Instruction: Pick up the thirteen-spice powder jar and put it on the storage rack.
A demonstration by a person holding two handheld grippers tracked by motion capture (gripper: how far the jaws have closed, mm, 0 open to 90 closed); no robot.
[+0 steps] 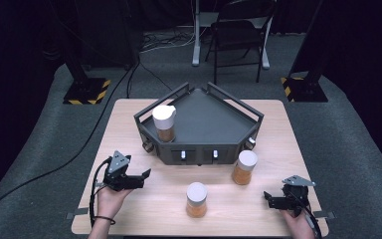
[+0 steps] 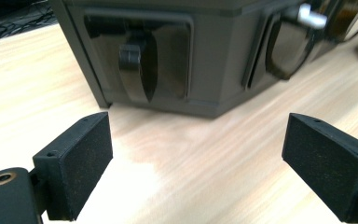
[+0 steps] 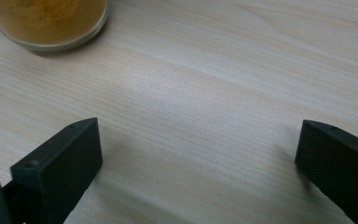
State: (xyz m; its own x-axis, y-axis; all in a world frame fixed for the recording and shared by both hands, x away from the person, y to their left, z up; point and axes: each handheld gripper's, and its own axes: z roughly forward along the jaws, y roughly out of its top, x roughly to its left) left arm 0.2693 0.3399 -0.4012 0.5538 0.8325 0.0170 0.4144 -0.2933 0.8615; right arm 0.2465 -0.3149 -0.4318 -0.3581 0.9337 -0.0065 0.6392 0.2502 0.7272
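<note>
Both the left gripper (image 1: 146,174) and right gripper (image 1: 267,197) gape empty; the jar (image 1: 197,199) near the table's front edge looks glassy, slippery, best gripped mid-body.

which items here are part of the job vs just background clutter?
In play:
- dark corner rack
- jar on the rack
- jar by the rack's front right
- jar at front centre
- left gripper, open
- right gripper, open

Background:
- folding chair
- floor cables
- striped stand bases
</note>
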